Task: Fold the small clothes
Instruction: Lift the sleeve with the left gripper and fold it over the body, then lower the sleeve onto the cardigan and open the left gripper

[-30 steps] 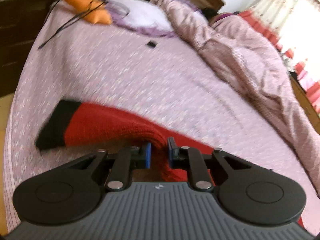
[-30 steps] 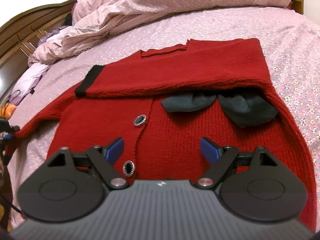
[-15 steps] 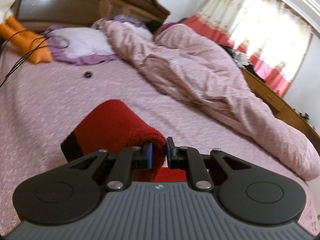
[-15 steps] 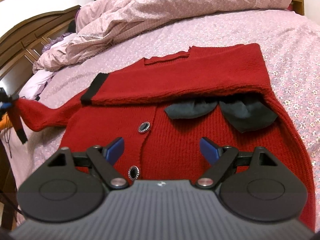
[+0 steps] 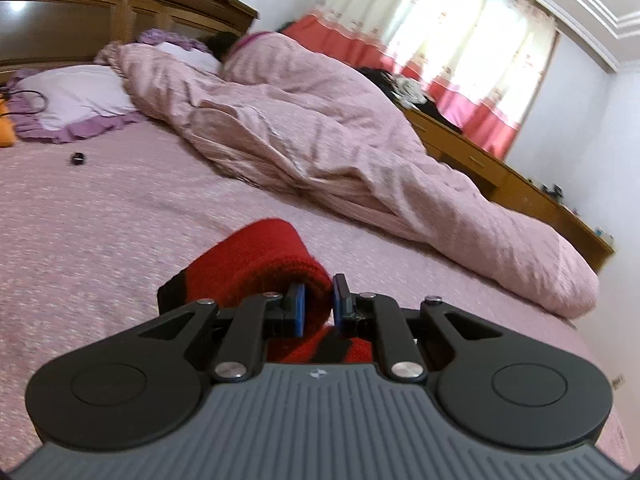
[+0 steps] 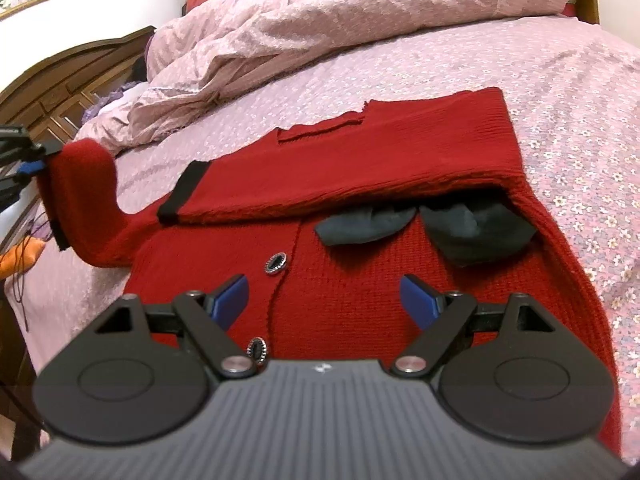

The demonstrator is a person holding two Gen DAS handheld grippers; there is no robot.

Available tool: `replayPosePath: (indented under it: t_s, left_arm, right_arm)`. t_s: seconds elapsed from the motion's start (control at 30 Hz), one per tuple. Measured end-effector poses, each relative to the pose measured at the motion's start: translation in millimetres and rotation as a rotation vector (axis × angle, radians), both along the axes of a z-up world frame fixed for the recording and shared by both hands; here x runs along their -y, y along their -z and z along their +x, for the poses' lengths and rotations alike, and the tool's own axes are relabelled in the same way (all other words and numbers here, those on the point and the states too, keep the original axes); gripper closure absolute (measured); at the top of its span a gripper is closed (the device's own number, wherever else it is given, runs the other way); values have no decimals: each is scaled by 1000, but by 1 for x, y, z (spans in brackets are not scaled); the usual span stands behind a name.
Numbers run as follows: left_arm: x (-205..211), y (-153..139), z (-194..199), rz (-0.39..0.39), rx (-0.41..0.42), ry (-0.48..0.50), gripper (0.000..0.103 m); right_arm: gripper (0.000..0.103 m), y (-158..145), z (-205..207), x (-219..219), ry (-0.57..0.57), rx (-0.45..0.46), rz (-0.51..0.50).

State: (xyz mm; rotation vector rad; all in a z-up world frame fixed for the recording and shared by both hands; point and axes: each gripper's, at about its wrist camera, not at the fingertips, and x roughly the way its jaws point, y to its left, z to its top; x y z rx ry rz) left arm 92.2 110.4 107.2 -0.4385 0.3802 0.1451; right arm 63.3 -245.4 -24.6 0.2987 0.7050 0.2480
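Observation:
A red knit cardigan with black cuffs and dark buttons lies on the pink bed. One sleeve is folded across its chest. A dark grey cloth shows under that fold. My left gripper is shut on the other sleeve, which drapes over the fingers with its black cuff hanging. The right wrist view shows that sleeve lifted off the bed at the far left, held by the left gripper. My right gripper hovers open over the cardigan's lower front, nothing between its fingers.
A crumpled pink duvet covers the far side of the bed. A purple-frilled pillow and a small black object lie near the wooden headboard. A wooden dresser stands under the curtained window.
My left gripper has lifted the sleeve off the bed and swung it up and round toward the cardigan's body. The right gripper has stayed in place, still open.

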Motion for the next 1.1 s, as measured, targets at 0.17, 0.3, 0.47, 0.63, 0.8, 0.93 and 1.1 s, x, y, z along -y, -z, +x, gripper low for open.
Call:
replayPosePath:
  t_s: [0.17,0.3,0.47,0.63,0.8,0.93,1.1]
  left_arm:
    - [29,14,10,11,-36,73,87]
    - [50,35,18,18,-93,130,87]
    - [73,64,25,59,-164,195,87]
    - [84,84,34,75,-248,261,86]
    - [83,100,40,44,-330,296,85]
    - [75,101,36,24,-364,329,62]
    - [64,96,21,29,-374,361,37]
  right_arm:
    - [19,0,-2,6,16,2,5]
    - [19,2,-3,9,25,0,8]
    - [19,3,-3,9,28,-7,8]
    - [19,6,-1,11,32,-19,8]
    - [19,9,-1,12,40,-37,10]
    - [19,10,0,12,44,-49,5]
    - [19,7,4,9,34,-42,-11]
